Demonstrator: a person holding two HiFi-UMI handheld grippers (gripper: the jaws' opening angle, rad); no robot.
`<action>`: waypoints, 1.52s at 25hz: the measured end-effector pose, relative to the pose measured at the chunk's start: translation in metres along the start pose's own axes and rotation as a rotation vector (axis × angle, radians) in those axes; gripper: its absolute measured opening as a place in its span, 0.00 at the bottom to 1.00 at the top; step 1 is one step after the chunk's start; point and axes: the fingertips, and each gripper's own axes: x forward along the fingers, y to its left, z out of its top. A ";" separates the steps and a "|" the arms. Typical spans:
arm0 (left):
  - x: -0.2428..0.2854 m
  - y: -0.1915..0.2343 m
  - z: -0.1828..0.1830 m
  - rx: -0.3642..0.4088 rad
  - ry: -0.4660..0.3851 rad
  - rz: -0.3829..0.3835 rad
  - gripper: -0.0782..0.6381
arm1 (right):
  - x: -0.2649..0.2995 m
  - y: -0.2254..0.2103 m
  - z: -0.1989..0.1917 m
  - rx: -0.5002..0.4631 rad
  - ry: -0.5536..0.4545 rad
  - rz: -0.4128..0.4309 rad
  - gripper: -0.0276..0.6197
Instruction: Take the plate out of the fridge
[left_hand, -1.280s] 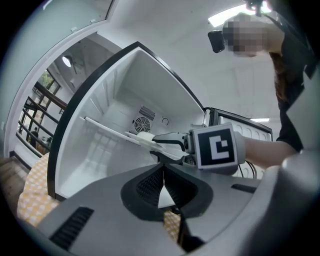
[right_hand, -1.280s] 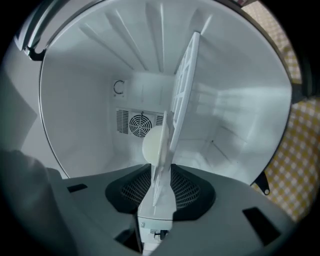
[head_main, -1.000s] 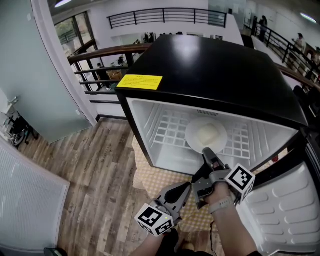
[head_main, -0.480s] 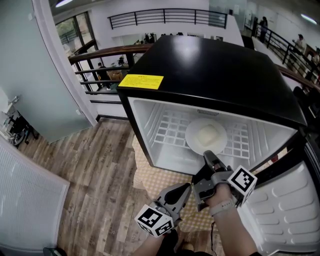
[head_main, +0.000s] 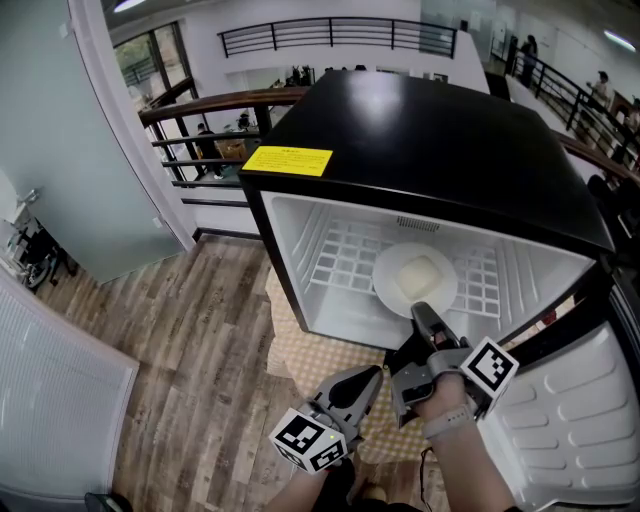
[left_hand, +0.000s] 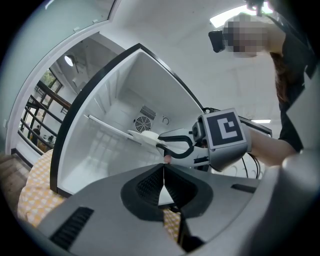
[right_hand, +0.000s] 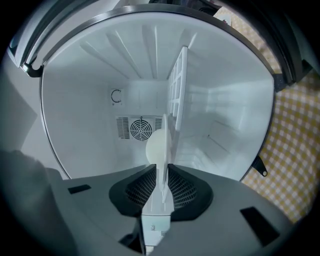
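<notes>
Fridge (head_main: 430, 130) open, door (head_main: 575, 420) swung to the R. Plate (head_main: 415, 277) w/ a pale lump of food sits on the wire shelf (head_main: 340, 255) inside, toward the front.

Head view: my R gripper (head_main: 424, 316) is at the plate's near rim; the grip itself can't be read from above. R gripper view settles it: jaws closed down on the plate rim, seen edge-on btwn the pads, w/ the fan grille (right_hand: 140, 128) on the back wall behind.

My L gripper (head_main: 371, 377) hangs outside, below the opening, over the checked cloth (head_main: 320, 360). L gripper view shows its jaws together, nothing btwn them. It also shows the R gripper's fingers above and below the rim.
</notes>
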 end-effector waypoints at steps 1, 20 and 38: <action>0.000 0.000 0.000 0.000 0.001 0.000 0.12 | 0.002 -0.001 0.000 0.003 0.000 -0.002 0.13; 0.003 0.000 -0.003 -0.005 0.014 -0.007 0.12 | -0.003 -0.007 0.000 0.028 -0.017 -0.012 0.13; -0.002 0.003 -0.003 -0.011 0.010 0.006 0.12 | -0.008 -0.003 -0.005 0.053 -0.012 0.018 0.26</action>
